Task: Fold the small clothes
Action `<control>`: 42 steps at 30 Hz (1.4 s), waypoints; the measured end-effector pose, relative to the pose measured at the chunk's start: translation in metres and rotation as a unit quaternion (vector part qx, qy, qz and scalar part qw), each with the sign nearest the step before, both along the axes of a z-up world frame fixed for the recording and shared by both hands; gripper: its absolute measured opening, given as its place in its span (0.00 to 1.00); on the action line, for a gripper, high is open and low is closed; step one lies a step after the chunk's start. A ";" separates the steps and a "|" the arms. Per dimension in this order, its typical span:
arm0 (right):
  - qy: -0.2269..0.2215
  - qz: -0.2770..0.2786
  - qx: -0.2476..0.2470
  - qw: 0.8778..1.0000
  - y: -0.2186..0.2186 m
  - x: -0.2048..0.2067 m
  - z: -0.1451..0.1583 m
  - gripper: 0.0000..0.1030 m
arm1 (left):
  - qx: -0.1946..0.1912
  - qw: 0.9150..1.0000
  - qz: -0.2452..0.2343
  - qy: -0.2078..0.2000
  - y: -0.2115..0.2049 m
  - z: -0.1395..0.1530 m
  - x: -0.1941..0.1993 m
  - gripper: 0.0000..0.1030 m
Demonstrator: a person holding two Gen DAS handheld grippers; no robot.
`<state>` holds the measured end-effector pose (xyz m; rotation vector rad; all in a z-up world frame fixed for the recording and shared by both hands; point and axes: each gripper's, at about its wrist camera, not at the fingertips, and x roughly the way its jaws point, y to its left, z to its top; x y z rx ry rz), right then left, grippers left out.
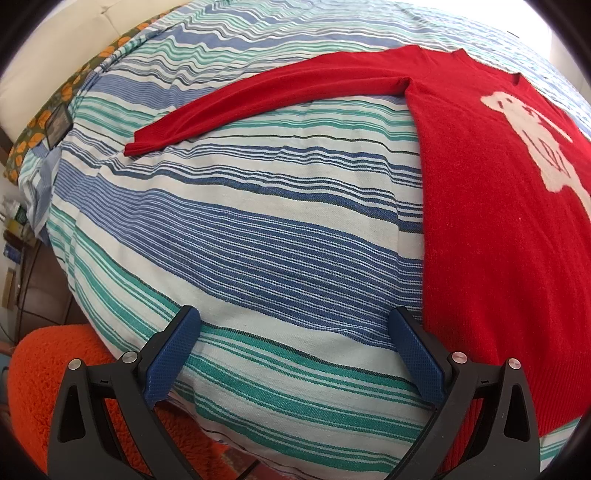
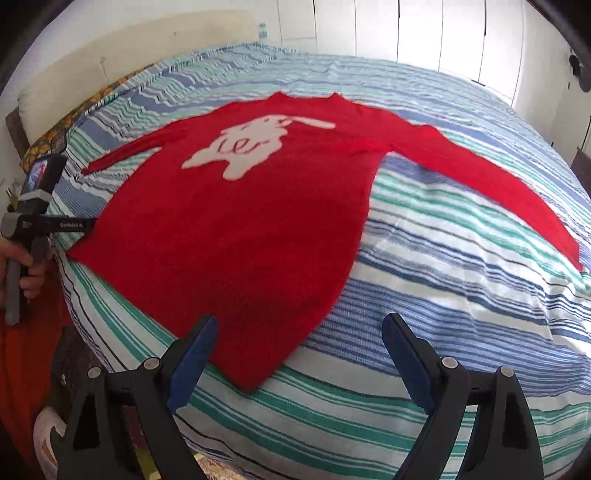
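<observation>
A red sweater [image 2: 236, 229] with a white animal figure on its chest lies flat and face up on the striped bedspread, both sleeves spread out. In the left wrist view its body [image 1: 498, 229] fills the right side and one sleeve [image 1: 258, 96] runs off to the left. My left gripper [image 1: 295, 332] is open above bare bedspread, just left of the sweater's hem. My right gripper [image 2: 299, 343] is open too, hovering over the sweater's near bottom corner [image 2: 255, 380]. Nothing sits between either pair of fingers.
The striped bedspread [image 2: 461, 314] covers a bed with a pale headboard [image 2: 110, 48]. An orange fluffy rug [image 1: 40, 387] lies beside the bed. A hand [image 2: 26, 266] holds the other gripper's handle at the left edge of the right wrist view. White cupboard doors [image 2: 424, 33] stand behind.
</observation>
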<state>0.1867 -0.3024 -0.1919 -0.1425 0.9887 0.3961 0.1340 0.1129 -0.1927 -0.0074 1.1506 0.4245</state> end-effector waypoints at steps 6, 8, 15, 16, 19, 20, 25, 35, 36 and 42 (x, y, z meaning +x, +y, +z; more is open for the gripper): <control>-0.037 -0.040 0.025 0.998 -0.017 0.000 0.018 0.87 | 0.001 1.000 0.000 0.000 0.000 0.000 0.000 0.99; -0.029 -0.059 0.023 0.998 -0.024 0.004 0.016 0.87 | 0.000 1.000 0.000 0.000 0.000 0.000 0.000 0.99; -0.045 -0.176 0.018 0.983 -0.067 0.015 0.023 0.87 | -0.012 1.000 0.004 -0.005 0.005 0.004 -0.002 0.99; -0.039 -0.202 0.015 0.979 -0.077 0.017 0.020 0.87 | -0.016 1.000 0.007 -0.009 0.006 0.008 -0.003 0.99; -0.002 -0.269 0.025 0.963 -0.107 0.020 0.008 0.87 | -0.046 0.997 0.019 -0.056 0.013 0.027 -0.011 0.99; 0.013 -0.286 0.033 0.958 -0.115 0.020 0.002 0.87 | -0.052 0.996 0.024 -0.071 0.015 0.032 -0.013 0.99; 0.041 -0.298 0.032 0.953 -0.123 0.023 -0.010 0.88 | -0.050 0.993 0.050 -0.094 0.024 0.040 -0.012 0.99; -0.001 -0.319 0.208 0.925 -0.173 0.035 0.033 0.89 | -0.045 0.988 0.094 -0.114 0.045 0.045 -0.017 0.99; -0.012 -0.328 0.233 0.916 -0.190 0.044 0.043 0.89 | -0.048 0.988 0.096 -0.111 0.046 0.043 -0.016 0.99; 0.054 -0.384 0.394 0.833 -0.286 0.119 0.027 0.89 | -0.056 0.988 0.103 -0.099 0.045 0.037 -0.009 0.99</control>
